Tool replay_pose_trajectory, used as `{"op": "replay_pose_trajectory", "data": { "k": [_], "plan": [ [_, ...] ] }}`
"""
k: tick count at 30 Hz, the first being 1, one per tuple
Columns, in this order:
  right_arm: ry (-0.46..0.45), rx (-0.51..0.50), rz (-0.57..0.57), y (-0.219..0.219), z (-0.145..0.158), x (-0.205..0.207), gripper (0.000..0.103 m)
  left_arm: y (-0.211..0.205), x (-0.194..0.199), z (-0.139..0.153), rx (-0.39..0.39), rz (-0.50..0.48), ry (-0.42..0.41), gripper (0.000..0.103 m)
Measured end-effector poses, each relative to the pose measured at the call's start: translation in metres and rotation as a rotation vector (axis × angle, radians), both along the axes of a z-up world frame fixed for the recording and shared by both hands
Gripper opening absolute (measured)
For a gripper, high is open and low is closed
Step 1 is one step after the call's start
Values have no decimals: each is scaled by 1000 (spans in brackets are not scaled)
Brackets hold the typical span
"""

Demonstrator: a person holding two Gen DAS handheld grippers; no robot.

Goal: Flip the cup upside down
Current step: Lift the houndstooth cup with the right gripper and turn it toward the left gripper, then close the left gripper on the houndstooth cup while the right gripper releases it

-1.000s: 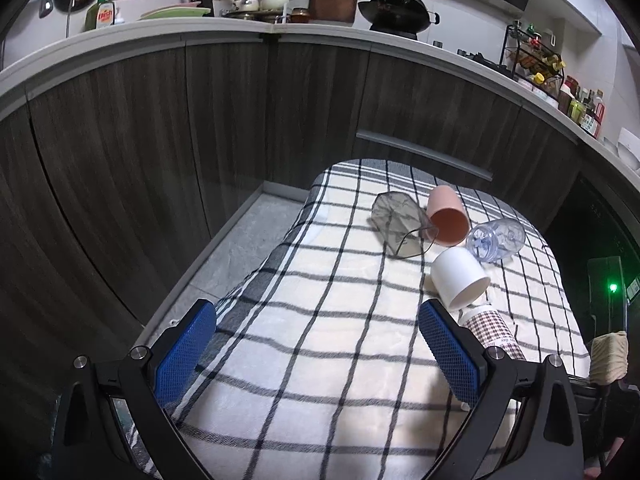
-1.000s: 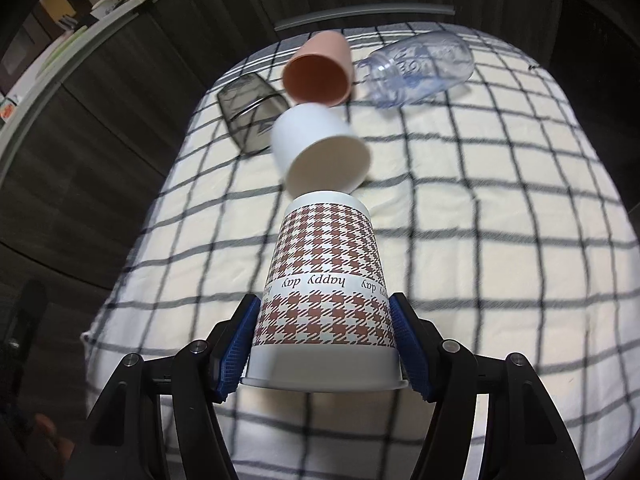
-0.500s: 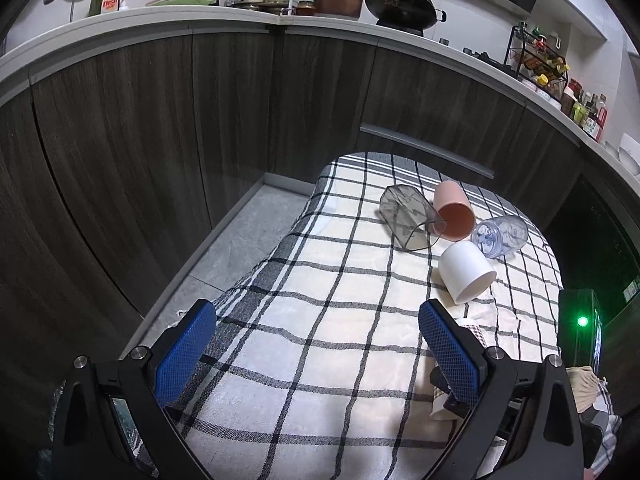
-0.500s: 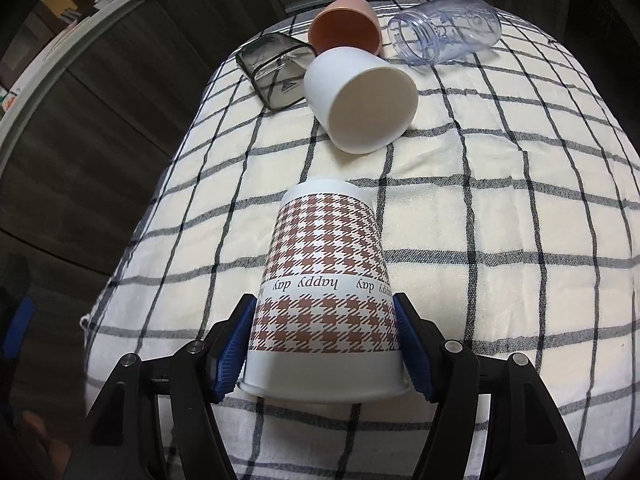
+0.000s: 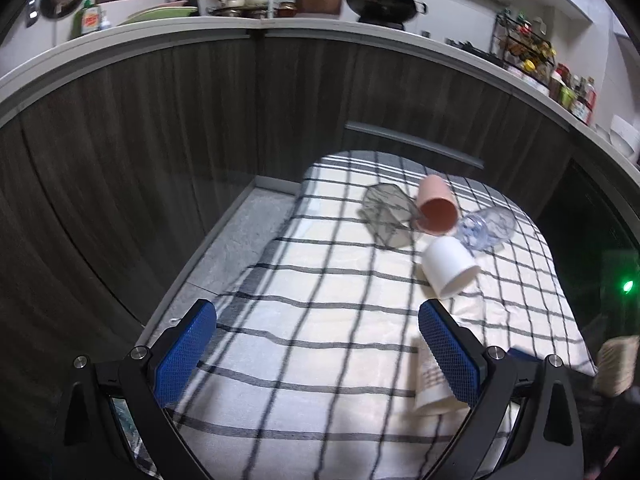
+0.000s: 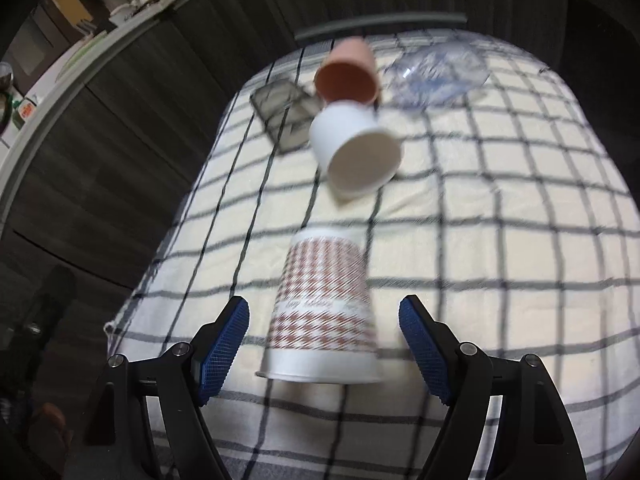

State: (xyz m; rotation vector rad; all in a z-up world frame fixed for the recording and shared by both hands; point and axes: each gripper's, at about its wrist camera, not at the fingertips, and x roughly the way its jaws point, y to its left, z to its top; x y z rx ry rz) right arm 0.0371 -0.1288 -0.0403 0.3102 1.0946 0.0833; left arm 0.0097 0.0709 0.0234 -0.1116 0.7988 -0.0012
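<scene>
A paper cup with a brown houndstooth pattern (image 6: 322, 312) stands upside down, rim on the checked cloth (image 6: 500, 208), between the fingers of my right gripper (image 6: 322, 344). The jaws are open and stand apart from the cup on both sides. In the left wrist view the same cup (image 5: 430, 380) shows partly behind the right finger. My left gripper (image 5: 316, 344) is open and empty above the near part of the cloth (image 5: 304, 280).
A white cup (image 6: 354, 152), a pink cup (image 6: 348, 76), a grey transparent cup (image 6: 282, 112) and a clear plastic jar (image 6: 440, 72) lie on their sides at the far end of the cloth. Dark cabinet fronts (image 5: 160, 140) stand beyond.
My right gripper has opened and let go of the houndstooth cup, which now stands alone on its rim. The left gripper view has shifted only slightly.
</scene>
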Motion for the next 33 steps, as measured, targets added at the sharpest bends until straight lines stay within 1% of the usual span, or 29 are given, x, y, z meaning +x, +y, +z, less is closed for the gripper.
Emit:
{"op": "replay_pose_trajectory", "data": {
  "k": [2, 4, 8, 11, 13, 17, 21, 25, 27, 28, 30, 31, 32, 33],
  "plan": [
    [-28, -23, -26, -12, 12, -2, 79, -12, 5, 2, 13, -30, 24, 103],
    [-54, -58, -59, -26, 25, -5, 87, -28, 9, 4, 33, -68, 39, 103],
    [-113, -143, -102, -47, 49, -10, 88, -61, 17, 6, 44, -139, 80, 103],
    [-153, -172, -134, -63, 59, -12, 89, -83, 27, 4, 55, -190, 134, 103],
    [-158, -183, -152, -74, 62, -9, 91, -96, 33, 2, 84, -208, 173, 103],
    [-140, -187, -166, -94, 65, -3, 91, -117, 48, -6, 128, -251, 269, 103],
    [-128, -189, -175, -109, 66, 7, 91, -134, 67, -24, 146, -279, 414, 103],
    [-95, -168, -178, -120, 63, 22, 92, -144, 89, -41, 133, -304, 590, 102],
    [-60, -152, -181, -126, 59, 31, 92, -148, 96, -49, 129, -315, 670, 102],
    [-50, -139, -181, -129, 57, 34, 92, -151, 100, -56, 125, -323, 732, 101],
    [-33, -107, -180, -134, 53, 39, 92, -155, 106, -69, 117, -326, 814, 99],
    [-22, -93, -180, -136, 50, 41, 92, -155, 109, -75, 103, -321, 858, 94],
    [-12, -83, -181, -138, 47, 43, 92, -155, 112, -81, 82, -312, 900, 92],
    [-3, -72, -181, -139, 44, 45, 92, -156, 114, -88, 70, -303, 942, 92]
  ]
}}
